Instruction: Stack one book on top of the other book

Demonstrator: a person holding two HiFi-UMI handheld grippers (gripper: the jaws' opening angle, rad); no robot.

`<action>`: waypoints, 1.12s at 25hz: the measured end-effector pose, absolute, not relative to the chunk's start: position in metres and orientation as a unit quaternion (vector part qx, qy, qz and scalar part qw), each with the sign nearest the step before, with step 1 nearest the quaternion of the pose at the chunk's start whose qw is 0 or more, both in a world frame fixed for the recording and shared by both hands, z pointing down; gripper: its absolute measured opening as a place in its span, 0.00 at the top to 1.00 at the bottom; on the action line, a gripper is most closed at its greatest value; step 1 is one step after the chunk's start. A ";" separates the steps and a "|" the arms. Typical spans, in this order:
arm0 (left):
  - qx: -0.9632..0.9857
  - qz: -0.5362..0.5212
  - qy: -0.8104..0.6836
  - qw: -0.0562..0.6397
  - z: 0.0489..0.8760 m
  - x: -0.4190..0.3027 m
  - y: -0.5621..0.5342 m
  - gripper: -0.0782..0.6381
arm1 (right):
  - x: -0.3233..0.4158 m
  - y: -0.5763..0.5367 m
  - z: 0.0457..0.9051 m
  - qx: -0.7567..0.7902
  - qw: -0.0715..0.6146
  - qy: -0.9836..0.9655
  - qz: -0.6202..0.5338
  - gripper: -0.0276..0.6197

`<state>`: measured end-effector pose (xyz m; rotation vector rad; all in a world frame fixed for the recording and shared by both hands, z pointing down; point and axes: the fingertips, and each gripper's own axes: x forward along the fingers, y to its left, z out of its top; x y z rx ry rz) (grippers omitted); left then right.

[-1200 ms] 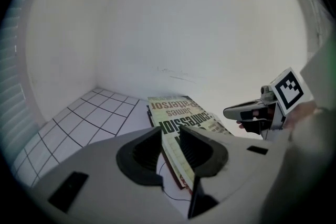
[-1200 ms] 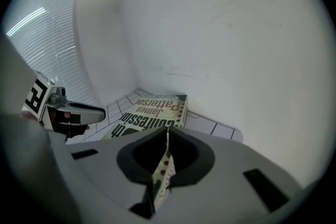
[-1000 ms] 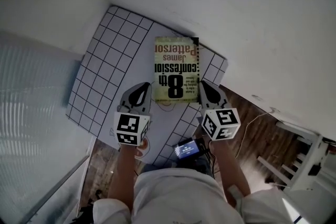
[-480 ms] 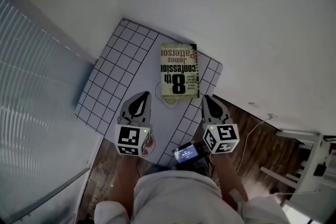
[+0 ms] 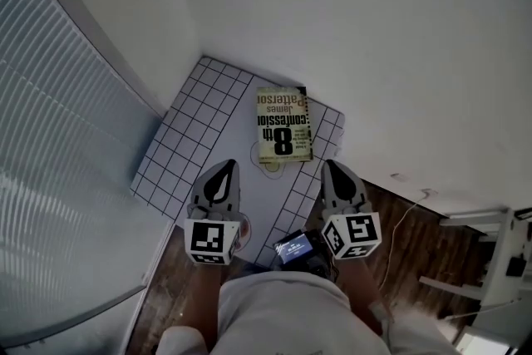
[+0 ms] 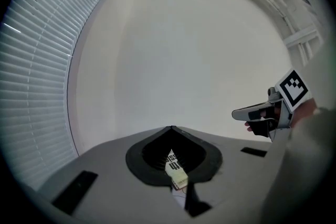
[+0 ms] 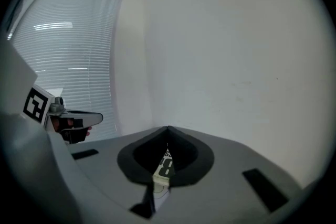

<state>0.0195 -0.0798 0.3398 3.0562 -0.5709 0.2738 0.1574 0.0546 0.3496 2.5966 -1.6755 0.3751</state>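
Your left gripper (image 5: 223,175) and right gripper (image 5: 335,176): jaws fully closed, nothing held, both on the near side of the book and not touching it. Beyond them, the "8th Confession" paperback (image 5: 284,125) lies flat on the gridded mat (image 5: 195,125), toward its far edge by the white wall (image 5: 374,29).

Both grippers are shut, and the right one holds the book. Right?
No. The right gripper is shut but empty; the book lies on the mat, clear of it, as the head view shows. The left gripper is shut too.
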 end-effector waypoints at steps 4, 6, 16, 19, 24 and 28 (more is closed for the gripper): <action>0.981 0.069 -0.184 0.003 0.322 0.010 -0.071 0.88 | 0.146 0.063 0.337 0.838 0.024 -0.537 0.100 0.95; 0.981 0.064 -0.183 -0.002 0.317 0.005 -0.070 0.88 | 0.142 0.064 0.331 0.839 0.021 -0.535 0.091 0.95; 0.980 0.065 -0.188 0.000 0.318 -0.011 -0.077 0.88 | 0.124 0.055 0.325 0.833 0.025 -0.546 0.085 0.95; 0.980 0.065 -0.189 0.002 0.319 -0.016 -0.083 0.88 | 0.121 0.053 0.326 0.833 0.024 -0.545 0.087 0.95; 0.978 0.072 -0.196 0.008 0.326 -0.021 -0.091 0.88 | 0.121 0.054 0.324 0.834 0.024 -0.543 0.094 0.95; 0.978 0.068 -0.196 0.011 0.327 -0.020 -0.095 0.88 | 0.122 0.054 0.327 0.836 0.024 -0.540 0.097 0.95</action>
